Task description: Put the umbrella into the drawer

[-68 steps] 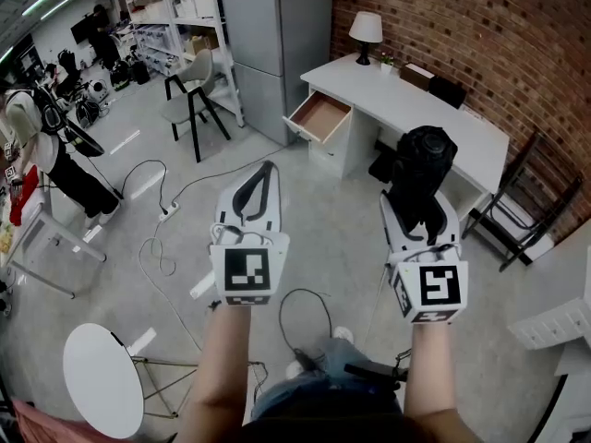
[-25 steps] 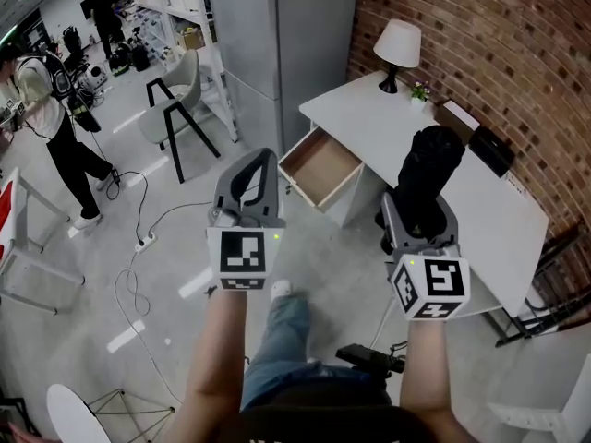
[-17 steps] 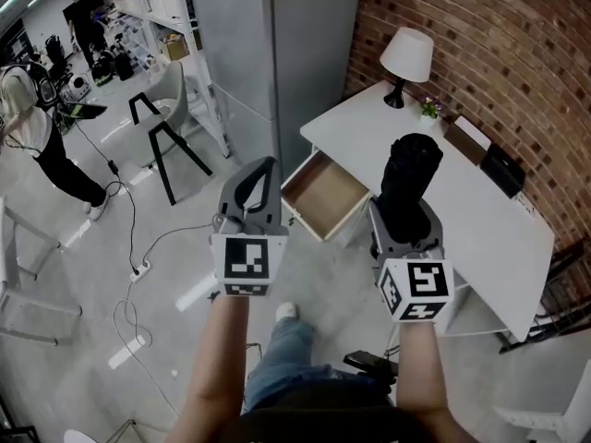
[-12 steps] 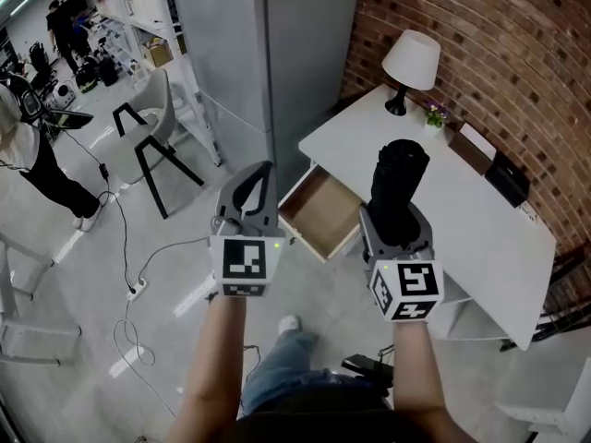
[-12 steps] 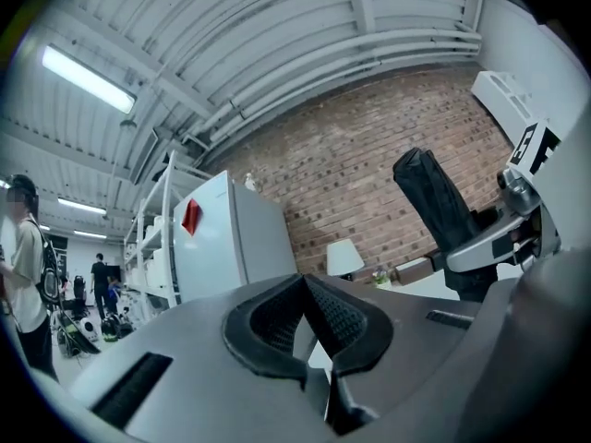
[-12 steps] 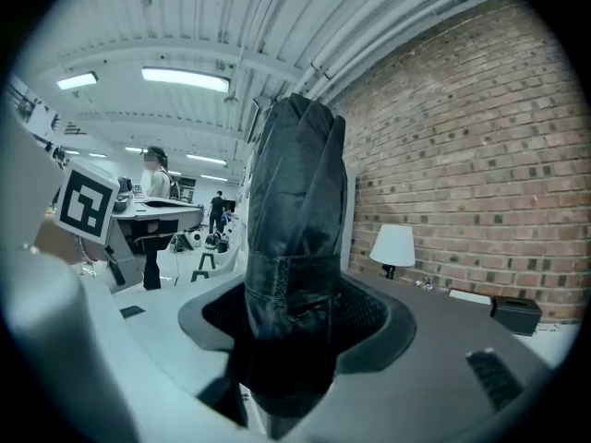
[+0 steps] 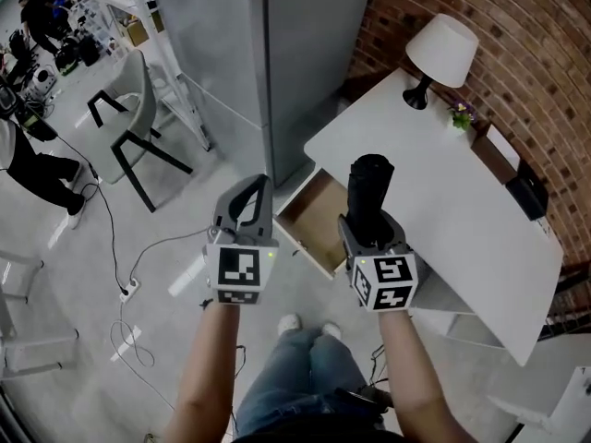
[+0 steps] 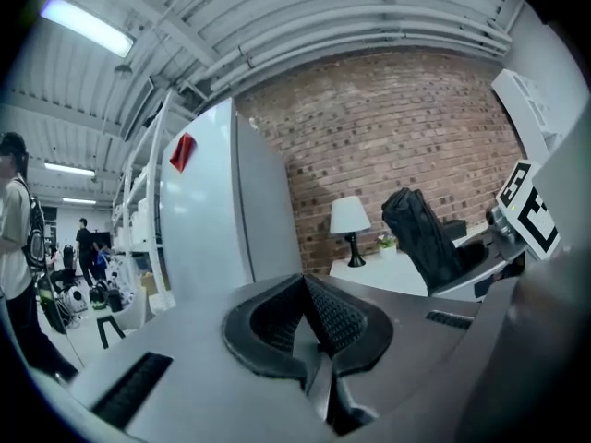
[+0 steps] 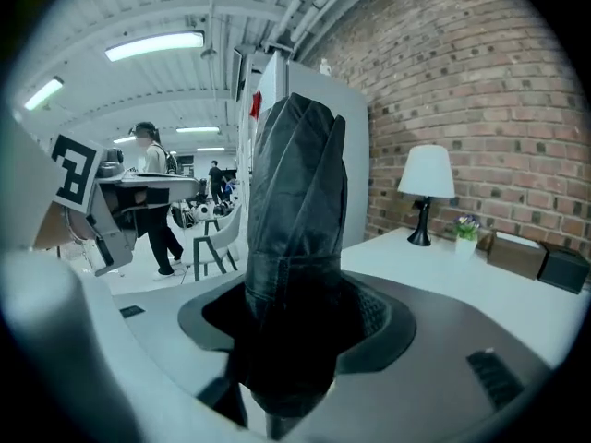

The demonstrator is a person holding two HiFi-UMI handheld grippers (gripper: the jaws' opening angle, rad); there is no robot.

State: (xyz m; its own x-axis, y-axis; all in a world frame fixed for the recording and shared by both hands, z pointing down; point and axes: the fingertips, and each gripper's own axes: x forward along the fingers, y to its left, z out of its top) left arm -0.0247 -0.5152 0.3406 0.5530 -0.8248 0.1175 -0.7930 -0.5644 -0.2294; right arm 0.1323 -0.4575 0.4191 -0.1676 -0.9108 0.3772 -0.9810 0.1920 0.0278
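Head view showed the right claw [image 7: 367, 220] closed on a folded black umbrella [image 7: 370, 181], which stood up between its jaws and pointed away from the person. The umbrella was held in the air, just to the right of the open drawer [image 7: 312, 216] and over the near left edge of the white tabletop [image 7: 443, 192]. No part of it was inside the drawer. The drawer was pulled out from under the tabletop, and its brown bottom was visible.

The left claw [image 7: 258, 185] was left of the drawer, over the grey floor [image 7: 175, 201]. In the left gripper view its two jaws were pressed together at the tips, and nothing was between them. In the right gripper view the jaws stood rather wide apart. The thick lower part of the umbrella filled the gap between them, and the pads lay against its black cover.

On the far part of the tabletop stood a white lamp [image 7: 441, 44] and, near it, a small plant [image 7: 460, 113]. A brick wall [image 7: 536, 53] ran behind the tabletop, and a tall grey cabinet [image 7: 277, 63] stood to its left.
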